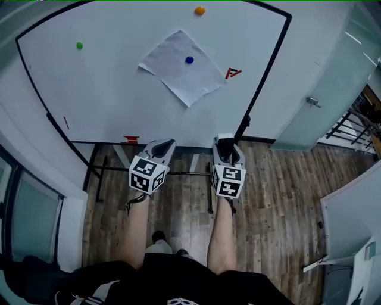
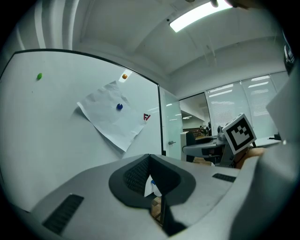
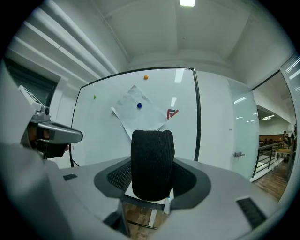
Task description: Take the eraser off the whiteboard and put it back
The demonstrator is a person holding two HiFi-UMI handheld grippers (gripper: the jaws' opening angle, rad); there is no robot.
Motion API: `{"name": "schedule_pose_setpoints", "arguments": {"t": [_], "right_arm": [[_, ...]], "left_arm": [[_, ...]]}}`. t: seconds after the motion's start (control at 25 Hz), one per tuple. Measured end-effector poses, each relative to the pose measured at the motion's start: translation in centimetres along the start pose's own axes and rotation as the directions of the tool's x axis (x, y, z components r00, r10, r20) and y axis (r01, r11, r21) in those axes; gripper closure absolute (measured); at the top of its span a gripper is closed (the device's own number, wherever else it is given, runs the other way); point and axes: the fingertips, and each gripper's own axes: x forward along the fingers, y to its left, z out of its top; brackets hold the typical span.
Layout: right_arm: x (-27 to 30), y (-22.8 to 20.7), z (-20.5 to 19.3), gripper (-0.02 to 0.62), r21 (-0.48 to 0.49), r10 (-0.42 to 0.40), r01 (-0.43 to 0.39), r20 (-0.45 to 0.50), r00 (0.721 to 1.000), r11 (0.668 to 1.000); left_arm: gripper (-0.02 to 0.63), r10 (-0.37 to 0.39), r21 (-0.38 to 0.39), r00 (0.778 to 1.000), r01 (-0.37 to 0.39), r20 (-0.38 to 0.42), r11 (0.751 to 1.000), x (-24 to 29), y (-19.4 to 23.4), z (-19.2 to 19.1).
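Your right hand-held gripper (image 3: 152, 178) grips the black eraser (image 3: 152, 159) upright between its jaws, its lower end hidden there, and clear of the whiteboard (image 3: 101, 140). Your left hand-held gripper (image 2: 150, 164) is pinched together and empty.

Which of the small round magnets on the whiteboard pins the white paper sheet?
The blue round magnet, sitting mid-sheet on the white paper sheet. The green magnet and the orange magnet stick to bare whiteboard, clear of the paper.
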Motion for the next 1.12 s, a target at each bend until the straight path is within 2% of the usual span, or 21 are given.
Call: {"name": "schedule_pose_setpoints", "arguments": {"t": [0.48, 0.8, 1.12], "right_arm": [[-6.2, -0.4, -1.6, 0.353, -0.010, 0.055, -0.055, -0.014, 0.998, 0.998], [-7.8, 0.0, -2.2, 0.353, -0.006, 0.080, -0.080, -0.012, 0.997, 0.997], [-9.1, -0.8, -2.6, 0.353, -0.001, 0.077, -0.077, -0.026, 0.997, 0.997]], "left_arm": [[0.589, 0.046, -0.012, 0.999, -0.047, -0.006, 0.999, -4.4, -4.6, -0.6], [0.589, 0.077, -0.045, 0.997, -0.077, -0.006, 0.996, -6.2, -5.3, -1.2], [0.589, 0.070, -0.045, 0.998, -0.069, 0.002, 0.997, -6.4, -6.5, -0.9]]}}
